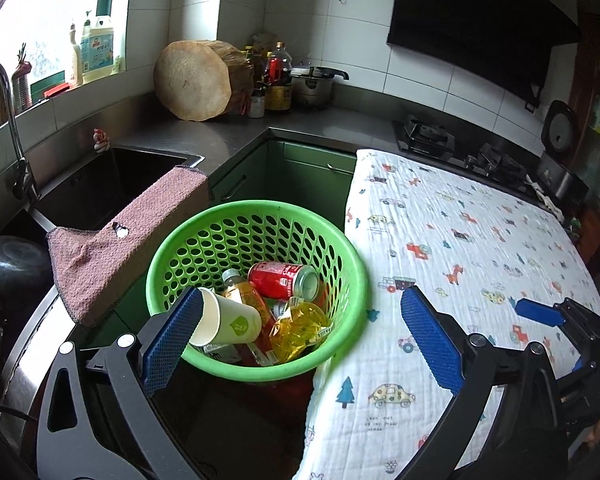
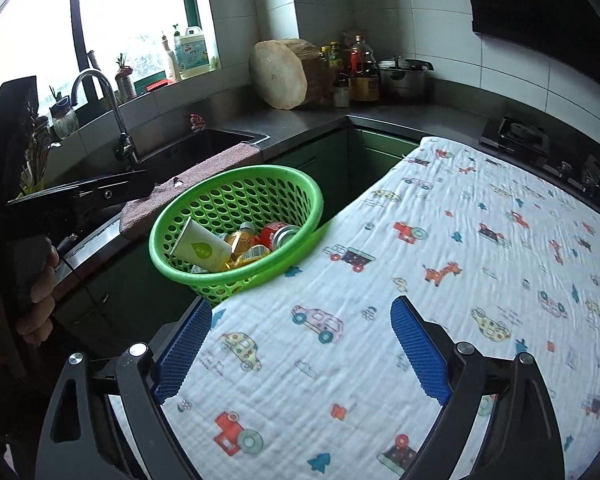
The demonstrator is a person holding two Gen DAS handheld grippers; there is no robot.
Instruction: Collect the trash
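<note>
A green perforated basket (image 1: 256,216) stands by the left edge of the cloth-covered table (image 1: 460,248). In it lie a white paper cup (image 1: 232,320), a red can (image 1: 280,276), a small bottle (image 1: 240,288) and a yellow wrapper (image 1: 300,328). My left gripper (image 1: 300,304) hangs open above the basket's near side with nothing between its blue pads. My right gripper (image 2: 302,312) is open over the printed cloth (image 2: 460,260), to the right of the basket (image 2: 236,192), and holds nothing. The cloth around it bears no trash.
A pink towel (image 1: 112,256) hangs over the sink's edge next to the basket. The sink (image 1: 100,184) and faucet (image 1: 8,120) are at left. At the back corner are a round chopping block (image 1: 192,80), bottles and a pot (image 1: 312,88). A stove (image 1: 432,140) lies beyond the table.
</note>
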